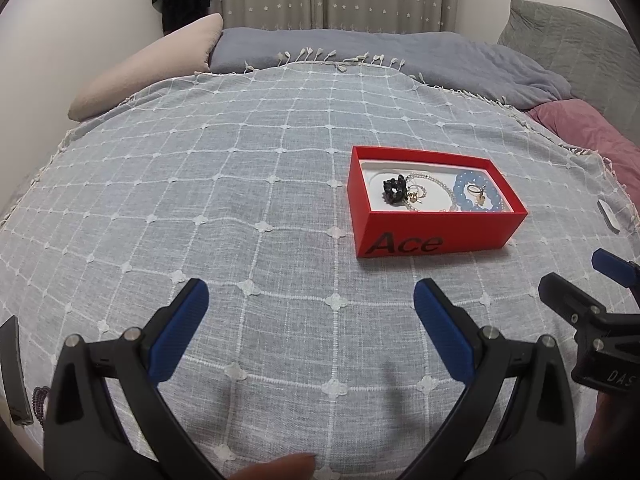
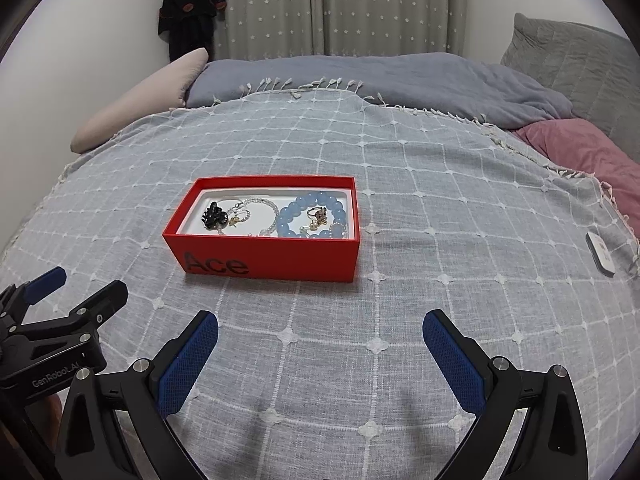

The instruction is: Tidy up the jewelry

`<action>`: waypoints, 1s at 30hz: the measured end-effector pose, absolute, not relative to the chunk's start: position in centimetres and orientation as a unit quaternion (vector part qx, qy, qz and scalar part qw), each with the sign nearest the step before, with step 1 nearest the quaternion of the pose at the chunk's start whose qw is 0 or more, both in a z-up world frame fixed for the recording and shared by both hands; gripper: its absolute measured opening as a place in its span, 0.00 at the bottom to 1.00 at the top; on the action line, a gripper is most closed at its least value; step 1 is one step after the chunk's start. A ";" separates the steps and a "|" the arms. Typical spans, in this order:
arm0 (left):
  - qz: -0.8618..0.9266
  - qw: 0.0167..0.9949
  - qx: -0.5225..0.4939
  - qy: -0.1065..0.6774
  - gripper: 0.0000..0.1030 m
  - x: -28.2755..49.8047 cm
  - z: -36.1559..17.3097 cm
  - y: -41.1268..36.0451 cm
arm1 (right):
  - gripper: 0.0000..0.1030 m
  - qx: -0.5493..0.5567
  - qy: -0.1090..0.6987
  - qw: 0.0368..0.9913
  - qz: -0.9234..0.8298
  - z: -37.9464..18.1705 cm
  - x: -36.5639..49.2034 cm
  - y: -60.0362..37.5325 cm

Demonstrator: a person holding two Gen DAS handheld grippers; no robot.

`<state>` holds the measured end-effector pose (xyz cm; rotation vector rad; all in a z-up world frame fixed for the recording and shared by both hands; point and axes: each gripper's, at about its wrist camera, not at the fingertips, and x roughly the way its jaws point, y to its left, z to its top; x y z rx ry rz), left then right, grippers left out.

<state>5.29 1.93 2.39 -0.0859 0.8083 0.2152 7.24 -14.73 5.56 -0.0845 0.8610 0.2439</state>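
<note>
I hold both the left gripper [image 1: 308, 300] and right gripper [image 2: 320, 330] wide and empty, short of the red cardboard box [image 2: 276, 258], since the blue bead bracelet [image 2: 288, 216] and pearl strand [image 2: 262, 203] lie inside.

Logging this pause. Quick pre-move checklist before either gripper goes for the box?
1. Left gripper open, holding nothing: ok.
2. Right gripper open, holding nothing: ok.
3. Red Ace box uncovered, upright on the bedspread: ok.
4. Blue bead bracelet, pearl strand, black clip inside box: ok.
5. All jewelry collected: not ok, dark purple beads lie at the left view's edge.
6. Rings tangled with bracelet: cannot tell.
</note>
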 end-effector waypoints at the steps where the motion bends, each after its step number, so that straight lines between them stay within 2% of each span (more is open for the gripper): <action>1: 0.104 0.913 -0.042 0.393 0.99 5.3 2.4 1.9 | 1.00 -0.041 0.416 0.901 0.117 5.5 7.2 -14.7; 30: 0.090 0.912 -0.045 0.397 0.99 5.5 2.1 1.7 | 1.00 -0.041 0.427 0.898 0.101 5.0 7.4 -15.1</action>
